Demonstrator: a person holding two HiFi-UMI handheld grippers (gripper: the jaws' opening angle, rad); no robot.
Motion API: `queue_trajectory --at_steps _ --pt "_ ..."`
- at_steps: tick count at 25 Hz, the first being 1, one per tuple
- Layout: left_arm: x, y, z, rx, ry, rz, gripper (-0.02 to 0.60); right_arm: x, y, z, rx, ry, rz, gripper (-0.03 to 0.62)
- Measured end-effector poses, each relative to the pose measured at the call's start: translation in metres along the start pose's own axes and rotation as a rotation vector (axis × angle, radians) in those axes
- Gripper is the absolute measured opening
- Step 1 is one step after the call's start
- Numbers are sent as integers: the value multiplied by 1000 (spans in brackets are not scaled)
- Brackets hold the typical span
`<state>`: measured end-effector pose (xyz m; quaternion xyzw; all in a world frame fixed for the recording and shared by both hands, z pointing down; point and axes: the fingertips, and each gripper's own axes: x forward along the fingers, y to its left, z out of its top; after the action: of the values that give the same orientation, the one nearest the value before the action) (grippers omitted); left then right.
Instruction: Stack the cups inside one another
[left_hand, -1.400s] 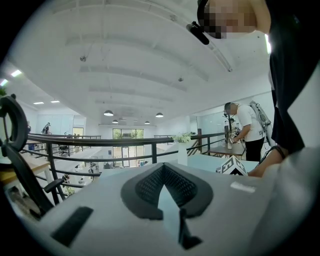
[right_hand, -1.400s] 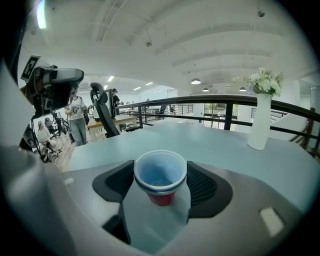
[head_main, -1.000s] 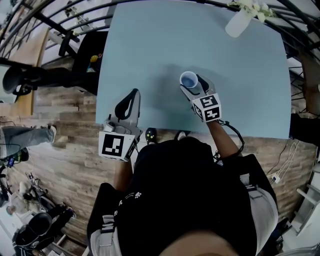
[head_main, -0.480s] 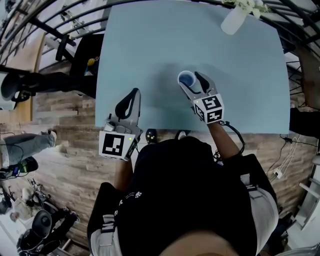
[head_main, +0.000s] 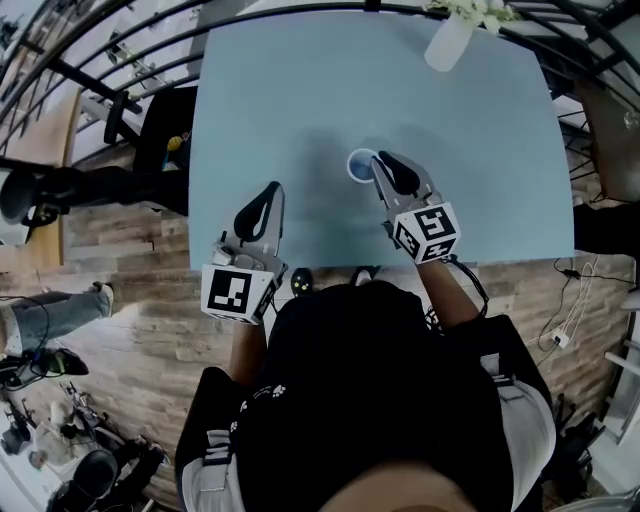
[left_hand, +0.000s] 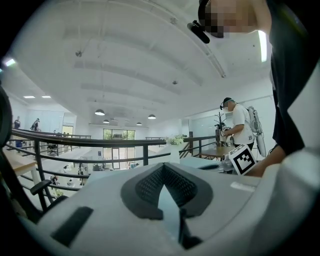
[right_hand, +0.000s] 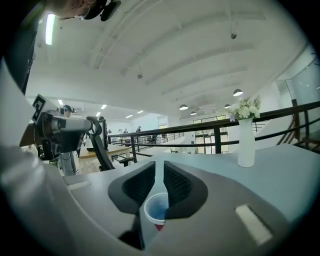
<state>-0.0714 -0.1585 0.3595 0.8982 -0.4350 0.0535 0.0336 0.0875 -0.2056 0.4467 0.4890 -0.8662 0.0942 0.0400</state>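
Change since earlier: right gripper (head_main: 385, 165) had come up off the table (head_main: 300, 90), and its marker cube (head_main: 428, 232) showed larger in the head view than a second before. The cup (head_main: 358, 166) had kept its place on the table.
Right jaws: had just been closing. They stood narrow, with a slim gap left between the pads and no cup wall in that gap.
Cup: white rim, blue inside, a little red outer wall showing. It stood upright near the middle of the table, just left of the right gripper's tips in the head view. In the right gripper view it sat low beneath the pads, its right part hidden behind the right pad.
Left gripper (head_main: 268, 195): was over the near edge of the table, left of the cup and well apart from it, pointing away from the person.
Left jaws: tips were together, the pads meeting at the front. Only a wedge of table showed behind them, and nothing was held.
Table: light blue, with the person in a black top at its near edge.
Vase (head_main: 445, 45): white, with white flowers, stood at the far edge, well apart from the cup.
Surroundings: dark railing (right_hand: 220, 127) ran beyond the table, with a wood floor (head_main: 130, 320) to the left.
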Motion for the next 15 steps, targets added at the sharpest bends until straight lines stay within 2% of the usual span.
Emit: queue_trajectory --at_steps 4,15 --pt "4 0 -1 -3 -1 -21 -12 -9 -3 7 18 -23 -36 6" --pt "16 -8 -2 11 -2 -79 -12 -28 -7 13 2 -15 -84 5"
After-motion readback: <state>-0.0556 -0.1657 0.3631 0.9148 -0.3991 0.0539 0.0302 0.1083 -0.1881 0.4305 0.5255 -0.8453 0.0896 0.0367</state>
